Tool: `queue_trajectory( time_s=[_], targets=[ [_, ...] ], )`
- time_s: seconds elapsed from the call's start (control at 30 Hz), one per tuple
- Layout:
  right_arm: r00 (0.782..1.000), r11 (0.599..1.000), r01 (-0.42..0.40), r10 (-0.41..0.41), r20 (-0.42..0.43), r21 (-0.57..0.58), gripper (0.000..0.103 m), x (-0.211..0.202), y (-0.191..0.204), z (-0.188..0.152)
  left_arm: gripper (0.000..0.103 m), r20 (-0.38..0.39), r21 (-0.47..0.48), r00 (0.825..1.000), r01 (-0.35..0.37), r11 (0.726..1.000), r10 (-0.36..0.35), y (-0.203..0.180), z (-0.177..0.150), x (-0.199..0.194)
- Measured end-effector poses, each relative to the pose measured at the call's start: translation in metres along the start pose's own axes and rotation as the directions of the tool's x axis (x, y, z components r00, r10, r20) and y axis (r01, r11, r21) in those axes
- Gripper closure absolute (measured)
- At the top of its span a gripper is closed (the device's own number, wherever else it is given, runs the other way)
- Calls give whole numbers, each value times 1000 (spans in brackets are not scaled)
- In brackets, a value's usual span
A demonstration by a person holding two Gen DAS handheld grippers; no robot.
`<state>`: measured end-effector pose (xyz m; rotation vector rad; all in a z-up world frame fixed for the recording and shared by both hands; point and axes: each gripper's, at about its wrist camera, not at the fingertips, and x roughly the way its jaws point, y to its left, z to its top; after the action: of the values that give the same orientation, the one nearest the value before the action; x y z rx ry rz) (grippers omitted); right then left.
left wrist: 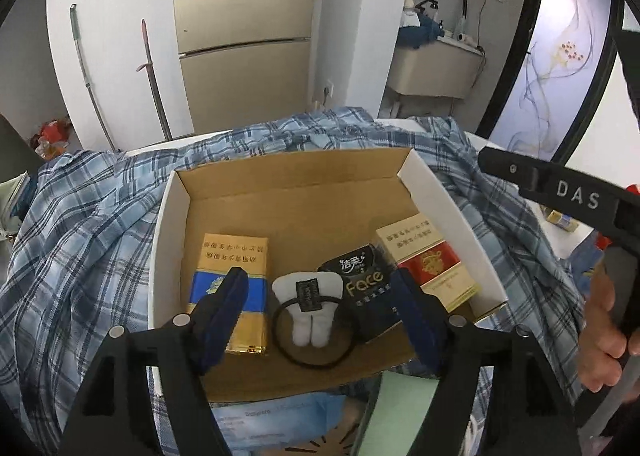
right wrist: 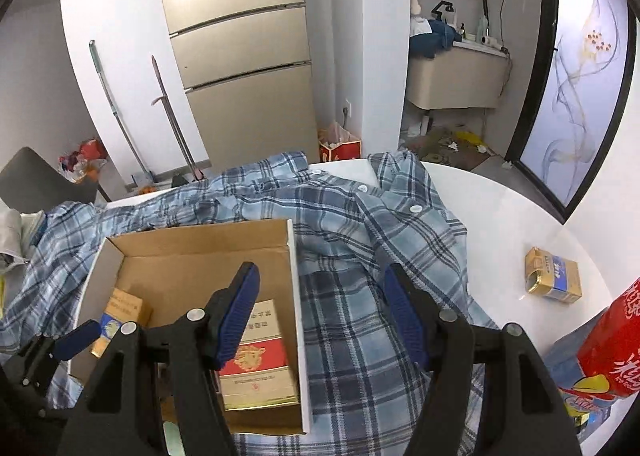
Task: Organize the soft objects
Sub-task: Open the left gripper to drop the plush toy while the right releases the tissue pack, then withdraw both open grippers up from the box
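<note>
both hand-held grippers, left [left wrist: 320, 288] and right [right wrist: 320, 296], are hanging released while the plush toy [left wrist: 306, 306] is already lying in the box [left wrist: 440, 196] and the plaid shirt [right wrist: 360, 248] is sprawling unfolded across the bench [right wrist: 520, 216].

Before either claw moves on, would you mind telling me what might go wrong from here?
1. The cardboard box sits on the plaid shirt, so pulling the shirt could drag or tip the box and its contents.
2. The open left claw hangs over the white plush, ringed by a black hair tie beside the black tissue pack; closing may snag those too.
3. The open right claw straddles the box wall and may catch it.
</note>
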<state>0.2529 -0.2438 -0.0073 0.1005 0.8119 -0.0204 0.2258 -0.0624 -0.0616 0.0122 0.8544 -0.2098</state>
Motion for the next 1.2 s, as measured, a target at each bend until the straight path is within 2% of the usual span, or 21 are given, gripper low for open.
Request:
queue_trajectory(
  time_s=[0.3, 0.47, 0.73, 1.03, 1.1, 1.13, 1.2],
  targets=[
    [1000, 1000, -17, 17, 18, 8, 39, -7, -1, 3, 27, 117, -31, 993, -8, 999, 12, 10, 12, -37],
    [997, 999, -43, 43, 59, -11, 39, -26, 3, 9, 27, 228, -38, 973, -42, 998, 49, 12, 21, -75],
    [980, 992, -108, 117, 159, -63, 38, -84, 15, 17, 27, 372, -62, 927, -28, 998, 50, 5, 21, -150],
    [945, 980, -170, 191, 264, -100, 36, -148, 15, 0, 27, 490, -31, 871, -32, 999, 43, -3, -6, -227],
    [938, 976, -189, 212, 273, -109, 36, -156, 13, -7, 22, 512, -30, 858, -38, 999, 48, -4, -15, -239],
    [935, 973, -200, 224, 277, -114, 35, -160, 13, -11, 13, 526, -33, 849, -43, 999, 54, -5, -20, -243],
    [930, 970, -211, 236, 283, -119, 33, -166, 11, -19, 9, 569, -47, 819, -54, 997, 71, -7, -32, -252]
  ],
)
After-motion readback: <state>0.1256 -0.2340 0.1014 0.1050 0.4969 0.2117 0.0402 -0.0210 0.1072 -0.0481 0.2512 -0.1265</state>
